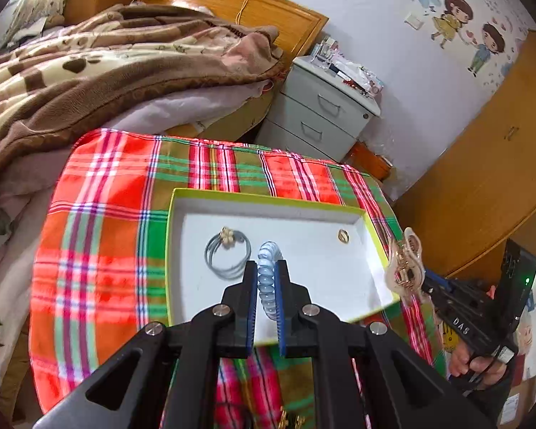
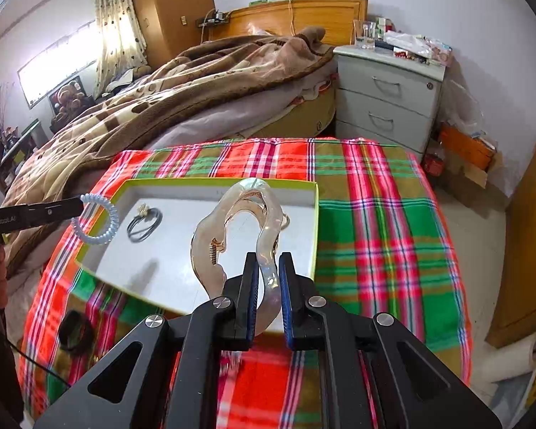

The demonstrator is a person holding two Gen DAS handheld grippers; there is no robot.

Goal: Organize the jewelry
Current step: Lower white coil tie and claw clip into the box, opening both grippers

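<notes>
A shallow white box with a lime-green rim (image 1: 268,198) (image 2: 316,214) lies on the plaid cloth. My left gripper (image 1: 267,268) is shut on a pale blue spiral hair tie (image 1: 268,279) (image 2: 100,220), held above the box's near left part. My right gripper (image 2: 268,261) is shut on one arm of a translucent beige hair claw clip (image 2: 232,221) (image 1: 405,268), which hangs over the box's right side. Inside the box lie a grey hair band with a beige charm (image 1: 228,255) (image 2: 144,223) and a small gold ring (image 1: 343,236).
The plaid cloth (image 1: 100,250) (image 2: 382,221) covers a small table. A black hair band (image 2: 75,332) lies on it near the front left. Behind are a bed with a brown blanket (image 2: 196,82), a grey drawer unit (image 2: 386,96) and a wooden wardrobe (image 1: 482,178).
</notes>
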